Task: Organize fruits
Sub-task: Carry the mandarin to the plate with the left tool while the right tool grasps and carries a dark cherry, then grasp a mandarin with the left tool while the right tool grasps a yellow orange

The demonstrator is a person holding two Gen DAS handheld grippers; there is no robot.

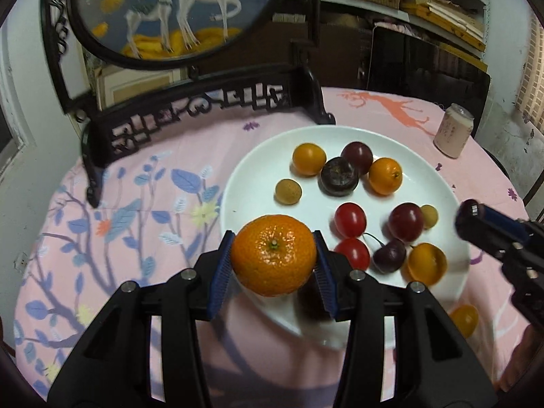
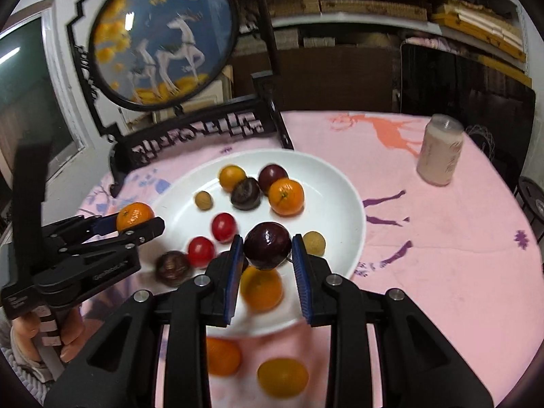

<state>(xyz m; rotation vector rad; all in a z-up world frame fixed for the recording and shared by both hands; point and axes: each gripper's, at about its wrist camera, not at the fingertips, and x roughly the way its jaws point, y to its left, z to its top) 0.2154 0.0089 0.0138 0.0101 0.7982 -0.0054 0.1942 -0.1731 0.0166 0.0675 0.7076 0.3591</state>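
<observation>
The left gripper (image 1: 273, 261) sits closest to its lens, its blue pads pressed on either side of a mandarin (image 1: 274, 260) held stem-up. The fruit hangs above the near-left rim of the white plate (image 1: 258, 156), partly over the rim and partly over the pink tablecloth (image 1: 102, 238).

The right gripper (image 2: 267, 255) holds its fingers moderately apart around a dark plum (image 2: 267, 245). The left pad appears to touch the plum. A thin gap seems to remain at the right pad, so a firm grip cannot be confirmed. This plum lies over the near-right part of the plate, directly ahead of the fingers.

Plate contents, by size:
- Two small oranges (image 1: 385, 175) and a dark round fruit (image 1: 339, 176) in the far half.
- Two cherry tomatoes (image 1: 350, 219) near the centre.
- Two pale longan-like fruits (image 1: 288, 191), one of them at the left.

Two orange fruits (image 2: 222, 356) lie on the cloth, off the near edge of the plate. A pink can (image 2: 439, 149) stands near the far-right edge of the table.

Judgement: the mandarin needs a short forward-right carry to clear the rim. The left gripper alone serves that move. Open plate surface lies just ahead of it, left of the tomatoes.
</observation>
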